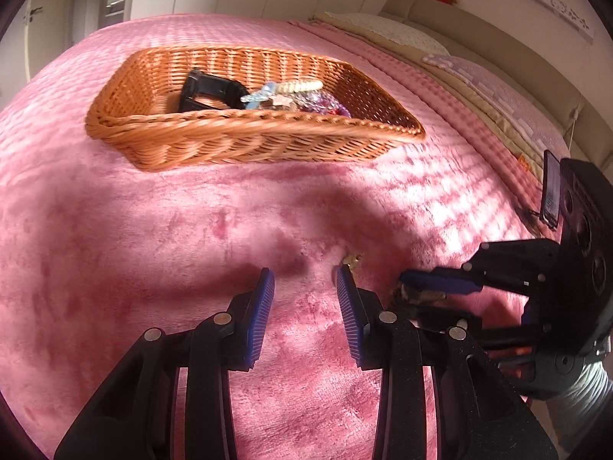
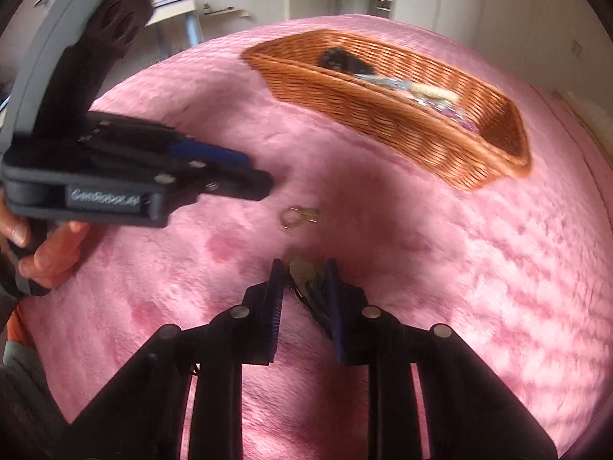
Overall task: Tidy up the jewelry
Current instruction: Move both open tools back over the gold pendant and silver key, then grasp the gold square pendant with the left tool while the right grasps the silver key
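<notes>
Two grippers working over pink bed | right gripper (image 2: 304,274) clamping metal jewelry piece (image 2: 302,272) | left gripper (image 1: 304,280) gaping apart | gold clasp (image 2: 299,216) lying just ahead | wicker basket (image 2: 421,142) sitting beyond

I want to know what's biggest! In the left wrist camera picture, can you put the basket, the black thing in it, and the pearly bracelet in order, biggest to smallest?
As they look in that view:
1. Wicker basket
2. Black thing
3. Pearly bracelet, which is partly hidden

All three sit together, so nearness to the camera hardly changes the order.
</notes>
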Available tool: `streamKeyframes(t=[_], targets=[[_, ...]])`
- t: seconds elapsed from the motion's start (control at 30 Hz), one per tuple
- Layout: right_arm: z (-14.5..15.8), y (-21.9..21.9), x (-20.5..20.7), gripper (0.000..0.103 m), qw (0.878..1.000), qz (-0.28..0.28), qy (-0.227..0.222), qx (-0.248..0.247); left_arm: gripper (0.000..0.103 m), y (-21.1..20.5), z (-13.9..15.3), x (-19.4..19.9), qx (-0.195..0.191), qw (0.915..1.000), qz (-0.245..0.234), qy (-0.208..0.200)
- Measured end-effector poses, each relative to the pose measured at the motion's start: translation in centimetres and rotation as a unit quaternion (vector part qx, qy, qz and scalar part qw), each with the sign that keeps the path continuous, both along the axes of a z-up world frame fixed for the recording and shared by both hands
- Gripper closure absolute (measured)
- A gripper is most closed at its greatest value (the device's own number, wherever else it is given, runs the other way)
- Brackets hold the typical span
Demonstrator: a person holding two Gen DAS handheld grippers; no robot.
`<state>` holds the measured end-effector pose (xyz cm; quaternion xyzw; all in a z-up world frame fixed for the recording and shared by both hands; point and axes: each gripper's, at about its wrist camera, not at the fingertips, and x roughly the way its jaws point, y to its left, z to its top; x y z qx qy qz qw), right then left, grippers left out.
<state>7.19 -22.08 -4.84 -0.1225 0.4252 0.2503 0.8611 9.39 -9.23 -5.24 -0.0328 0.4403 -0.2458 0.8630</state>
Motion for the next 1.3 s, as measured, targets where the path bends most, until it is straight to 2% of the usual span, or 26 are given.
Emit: streamKeyframes(t=[0.07,0.17,0.3,0.43,0.53,0.73,0.93,1.0,1.07,1.17,1.23,1.3], targets=[[0.1,-1.1,0.7,0.084,0.999,-0.046,-0.002,-0.005,0.07,-0.8,-0.1,0.0,0.007,0.9999,-0.015,0.001],[0.1,-3.3,2.2,0.084,0.993,-0.12,0.007,0.013,0.07,-2.1,-0.3,0.3,0.02,0.9993,-0.031,0.001],[0.1,-4.8,2.8,0.084,0.986,-0.158,0.024,0.046,0.07,-3.5,-0.5,1.1,0.039,0.9984,-0.04,-0.004],[0.2,-4.8,2.0,0.083,0.985,-0.161,0.025,0.054,0.064,-5.0,-0.8,1.0,0.074,0.9955,-0.056,-0.019],[0.3,-5.2,1.3,0.08,0.985,-0.154,0.034,0.067,0.064,-5.4,-0.9,0.4,0.095,0.993,-0.061,-0.034],[0.5,-5.5,-1.1,0.079,0.987,-0.135,0.042,0.08,0.081,-4.6,-0.8,-0.1,0.075,0.9945,-0.068,-0.027],[0.4,-5.9,-2.3,0.079,0.986,-0.134,0.044,0.086,0.081,-4.8,-0.9,-0.2,0.077,0.9943,-0.068,-0.027],[0.4,-5.5,-2.3,0.077,0.987,-0.131,0.041,0.081,0.081,-4.9,-0.9,-0.1,0.077,0.9945,-0.066,-0.027],[0.4,-5.0,-2.3,0.07,0.989,-0.128,0.035,0.07,0.081,-5.0,-1.0,-0.1,0.078,0.9943,-0.066,-0.029],[0.4,-4.3,-2.1,0.068,0.99,-0.126,0.027,0.051,0.081,-5.0,-1.0,-0.2,0.08,0.9941,-0.066,-0.033],[0.3,-4.1,-1.9,0.068,0.991,-0.127,0.024,0.043,0.082,-5.1,-1.1,-0.1,0.081,0.9939,-0.067,-0.034],[0.3,-3.9,-2.1,0.083,0.991,-0.127,0.017,0.039,0.09,-5.3,-1.1,-0.2,0.087,0.9932,-0.065,-0.04]])
